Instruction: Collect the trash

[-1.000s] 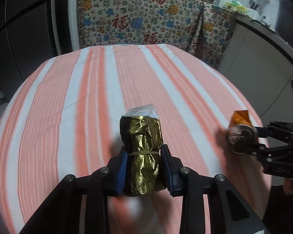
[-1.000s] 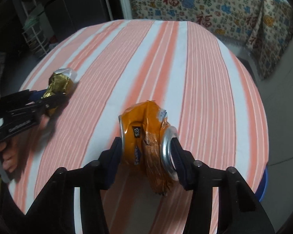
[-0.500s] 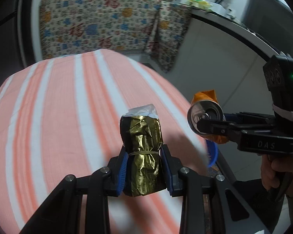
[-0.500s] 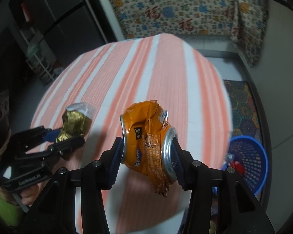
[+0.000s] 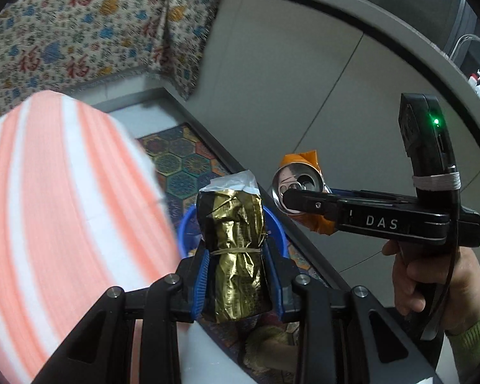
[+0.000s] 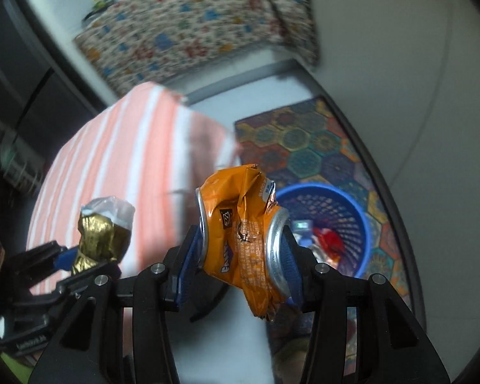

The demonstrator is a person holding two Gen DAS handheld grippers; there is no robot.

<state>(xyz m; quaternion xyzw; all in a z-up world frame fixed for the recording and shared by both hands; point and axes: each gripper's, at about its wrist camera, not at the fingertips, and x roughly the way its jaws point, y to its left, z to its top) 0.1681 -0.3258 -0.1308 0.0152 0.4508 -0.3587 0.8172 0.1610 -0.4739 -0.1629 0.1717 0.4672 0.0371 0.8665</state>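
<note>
My left gripper [image 5: 236, 275] is shut on a crumpled gold foil wrapper [image 5: 236, 249] tied with a rubber band, held past the table's right edge. My right gripper [image 6: 243, 256] is shut on a crushed orange can [image 6: 240, 233]. The can [image 5: 299, 185] and the right gripper also show at the right of the left wrist view. The wrapper [image 6: 102, 233] and left gripper show at the lower left of the right wrist view. A blue trash basket [image 6: 352, 198] with some trash inside stands on the floor below, just right of the can. Its rim [image 5: 184, 227] shows behind the wrapper.
The round table with an orange-and-white striped cloth [image 5: 48, 208] lies to the left. A patterned hexagon mat [image 6: 304, 140] lies under the basket. A grey cabinet wall [image 5: 304, 80] runs along the right. A floral cloth [image 5: 80, 32] hangs at the back.
Both grippers have swung right, off the table and over the floor, each still holding its item. The blue basket has come closer under them.
</note>
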